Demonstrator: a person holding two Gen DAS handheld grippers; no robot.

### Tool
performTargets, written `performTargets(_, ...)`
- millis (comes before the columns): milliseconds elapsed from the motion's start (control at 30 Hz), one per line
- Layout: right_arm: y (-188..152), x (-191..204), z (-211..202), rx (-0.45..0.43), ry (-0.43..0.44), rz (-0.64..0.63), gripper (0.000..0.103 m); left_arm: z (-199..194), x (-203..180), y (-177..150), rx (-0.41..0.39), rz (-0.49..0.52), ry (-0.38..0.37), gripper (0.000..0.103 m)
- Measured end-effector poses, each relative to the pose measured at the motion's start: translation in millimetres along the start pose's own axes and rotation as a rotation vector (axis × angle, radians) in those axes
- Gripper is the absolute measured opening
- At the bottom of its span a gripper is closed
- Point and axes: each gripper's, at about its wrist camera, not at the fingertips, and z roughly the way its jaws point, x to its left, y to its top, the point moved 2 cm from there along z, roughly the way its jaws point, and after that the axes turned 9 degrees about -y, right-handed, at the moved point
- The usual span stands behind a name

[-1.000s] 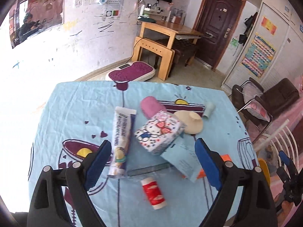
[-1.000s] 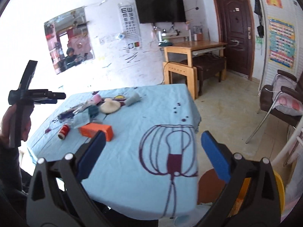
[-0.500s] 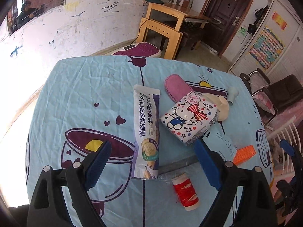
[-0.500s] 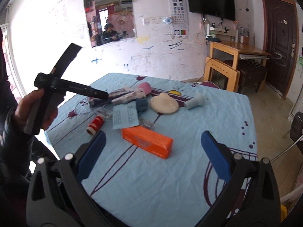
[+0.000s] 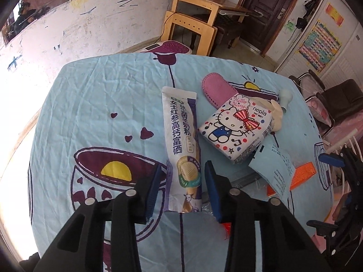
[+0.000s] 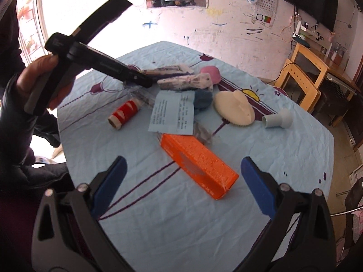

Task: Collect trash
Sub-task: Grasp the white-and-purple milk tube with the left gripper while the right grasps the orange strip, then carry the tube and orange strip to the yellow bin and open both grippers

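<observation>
A long white and purple milk-powder sachet lies on the blue tablecloth. My left gripper straddles the sachet's near end, its blue pads close on either side; whether they touch it I cannot tell. A Hello Kitty tissue pack lies to the right. My right gripper is open above an orange box, which lies between its fingers. The left gripper's body shows in the right wrist view over the sachet.
A pink slipper, a cream brush, a pale blue cap, a blue paper slip, a red spool and clear wrapping lie on the table. Chairs stand to the right, a wooden desk behind.
My left gripper has come down over the sachet and narrowed its jaws around its end. My right gripper has swung left and closer to the orange box.
</observation>
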Motion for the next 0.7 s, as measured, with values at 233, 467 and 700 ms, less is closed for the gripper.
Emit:
performTargets(233,8,-10,26,0.081,-0.009,-0.010,0.096,-7,17,-2,-0.010,-0.007,0.028,0.018)
performTargets(467,4,-5,35,0.153,-0.027,-0.033,0.060,-10,25,-4,-0.016,-0.013,0.006,0.016)
performTargets(700,2,11,21,0.150,-0.032,-0.077,0.029,-11,23,-3,-0.020,0.003,0.017,0.008)
